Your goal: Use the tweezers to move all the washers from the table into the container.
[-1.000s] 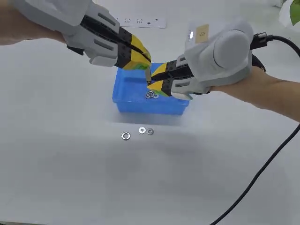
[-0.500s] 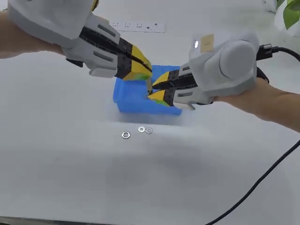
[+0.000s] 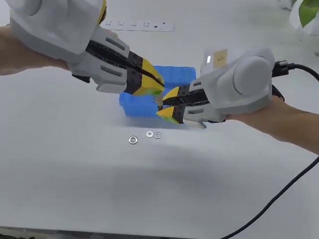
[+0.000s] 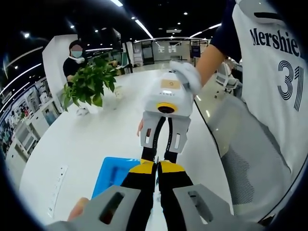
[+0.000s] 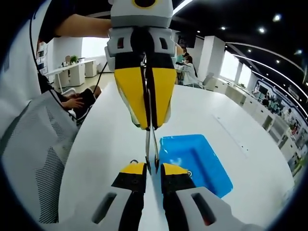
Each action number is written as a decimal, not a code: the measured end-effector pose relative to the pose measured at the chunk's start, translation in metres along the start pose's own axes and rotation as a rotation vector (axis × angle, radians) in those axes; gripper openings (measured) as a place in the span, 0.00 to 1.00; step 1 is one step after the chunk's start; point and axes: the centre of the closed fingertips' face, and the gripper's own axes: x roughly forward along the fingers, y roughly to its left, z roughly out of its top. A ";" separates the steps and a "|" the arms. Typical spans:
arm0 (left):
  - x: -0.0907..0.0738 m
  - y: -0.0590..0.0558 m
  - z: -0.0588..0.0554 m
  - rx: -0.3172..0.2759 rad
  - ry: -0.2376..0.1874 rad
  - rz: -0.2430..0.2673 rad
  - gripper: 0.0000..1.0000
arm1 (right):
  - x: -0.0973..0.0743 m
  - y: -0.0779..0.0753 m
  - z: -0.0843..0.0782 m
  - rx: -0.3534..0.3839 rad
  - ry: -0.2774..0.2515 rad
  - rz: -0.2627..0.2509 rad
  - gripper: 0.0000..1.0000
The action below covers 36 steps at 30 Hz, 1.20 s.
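While the left gripper's (image 5: 147,124) jaws clamp thin metal tweezers (image 5: 147,142), the right gripper's (image 5: 153,169) jaws bracket their tips, grip unclear.

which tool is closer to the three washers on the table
Right. The right tool hovers just beyond the washers, at the front edge of the blue container; the left tool is farther back and higher, over it, holding the tweezers.
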 end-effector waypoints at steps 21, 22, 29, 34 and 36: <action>0.005 0.000 -0.011 -0.035 -0.018 -0.021 0.05 | 0.005 0.007 -0.002 0.061 -0.040 0.031 0.13; 0.005 0.000 -0.011 -0.031 -0.017 -0.020 0.05 | 0.006 0.008 -0.002 0.055 -0.038 0.035 0.11; 0.008 -0.004 -0.020 -0.054 -0.007 -0.033 0.05 | 0.012 0.014 -0.008 0.052 -0.027 0.048 0.10; 0.013 -0.008 -0.033 -0.073 0.010 -0.049 0.05 | 0.018 0.021 -0.017 0.049 -0.008 0.060 0.11; 0.016 -0.010 -0.040 -0.081 0.019 -0.057 0.05 | 0.021 0.024 -0.023 0.048 0.003 0.068 0.11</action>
